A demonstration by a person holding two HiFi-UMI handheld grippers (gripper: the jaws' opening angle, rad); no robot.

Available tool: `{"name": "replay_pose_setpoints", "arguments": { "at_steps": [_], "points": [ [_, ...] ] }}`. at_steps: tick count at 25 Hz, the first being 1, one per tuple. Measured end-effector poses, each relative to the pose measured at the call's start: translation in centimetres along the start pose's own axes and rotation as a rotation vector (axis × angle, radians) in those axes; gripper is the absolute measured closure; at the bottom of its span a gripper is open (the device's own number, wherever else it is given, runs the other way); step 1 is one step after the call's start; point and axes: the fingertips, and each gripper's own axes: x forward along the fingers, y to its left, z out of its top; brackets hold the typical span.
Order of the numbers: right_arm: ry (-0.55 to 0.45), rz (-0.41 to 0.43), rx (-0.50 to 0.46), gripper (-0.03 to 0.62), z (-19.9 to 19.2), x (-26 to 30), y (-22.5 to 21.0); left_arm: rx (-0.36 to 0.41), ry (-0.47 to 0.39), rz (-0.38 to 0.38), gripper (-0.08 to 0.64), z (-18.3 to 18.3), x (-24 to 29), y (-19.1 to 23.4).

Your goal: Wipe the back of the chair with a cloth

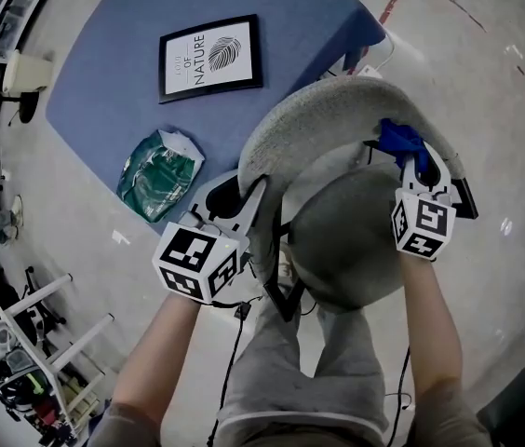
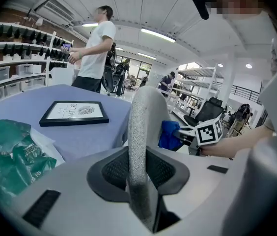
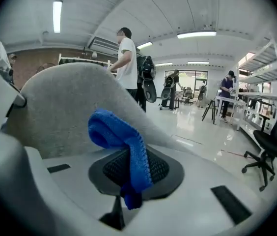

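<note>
The chair's grey fabric back [image 1: 337, 110] curves above its round seat [image 1: 346, 240], straight in front of me. My left gripper [image 1: 249, 214] is shut on the left edge of that back; in the left gripper view the edge [image 2: 141, 132] stands upright between the jaws. My right gripper [image 1: 418, 170] is shut on a blue cloth [image 1: 400, 140] at the right end of the back. In the right gripper view the cloth [image 3: 124, 141] hangs folded from the jaws, close to the grey back [image 3: 65, 107]. The left gripper view also shows the cloth [image 2: 169, 134] beyond the back.
A blue-covered table [image 1: 114, 91] behind the chair bears a framed print [image 1: 210, 56] and a green plastic bag [image 1: 158, 173]. A person [image 2: 96, 48] stands by the table's far side. A black office chair [image 3: 271, 141] is off to the right. A white rack [image 1: 39, 343] stands at lower left.
</note>
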Motion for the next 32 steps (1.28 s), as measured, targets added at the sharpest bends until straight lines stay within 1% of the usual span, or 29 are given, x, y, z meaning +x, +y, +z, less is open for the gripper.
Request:
{"name": "replay_pose_setpoints", "arguments": {
  "at_steps": [1,3,5,8,10,13,16,18,20,22,25,28,30,32],
  "points": [
    [0.007,0.033,-0.008,0.532,-0.4,0.5,1.8,-0.002,-0.003,0.0,0.465,0.0,0.0,0.0],
    [0.023,0.136,-0.029,0.532,-1.0,1.3,6.4,-0.004,-0.008,-0.003,0.465,0.1,0.1,0.0],
    [0.045,0.287,-0.057,0.532,-1.6,1.3,12.3,-0.005,-0.01,-0.005,0.465,0.1,0.1,0.0],
    [0.075,0.557,-0.11,0.532,-2.7,-1.1,21.1,-0.009,-0.013,-0.007,0.465,0.1,0.1,-0.1],
    [0.098,0.687,-0.138,0.532,-3.7,-3.9,25.4,-0.01,-0.016,-0.008,0.465,0.1,0.0,-0.1],
    [0.139,0.843,-0.148,0.532,-5.1,-8.7,29.3,-0.013,-0.021,-0.011,0.465,0.1,0.0,0.0],
    [0.162,0.947,-0.171,0.532,-6.0,-12.2,30.8,-0.02,-0.028,-0.01,0.463,0.0,0.0,0.0],
    [0.165,0.989,-0.193,0.532,-6.3,-12.9,30.8,-0.025,-0.03,-0.01,0.465,0.0,0.0,0.0],
    [0.162,1.014,-0.223,0.532,-6.4,-12.1,30.2,-0.026,-0.029,-0.013,0.463,0.0,0.0,-0.1],
    [0.156,1.011,-0.246,0.532,-6.3,-10.0,29.1,-0.024,-0.032,-0.012,0.463,0.0,0.0,-0.1],
    [0.138,0.981,-0.272,0.532,-6.2,-6.3,27.1,-0.02,-0.043,0.002,0.463,0.0,0.0,0.0],
    [0.116,0.978,-0.34,0.532,-6.3,-3.9,25.4,-0.018,-0.053,0.01,0.463,0.1,0.0,-0.1],
    [0.112,0.943,-0.371,0.532,-6.1,-2.7,24.1,-0.016,-0.055,0.008,0.463,0.2,0.1,-0.1],
    [0.113,0.846,-0.351,0.532,-5.5,-0.9,22.0,-0.012,-0.053,0.005,0.463,0.2,0.0,0.0]
  ]
}}
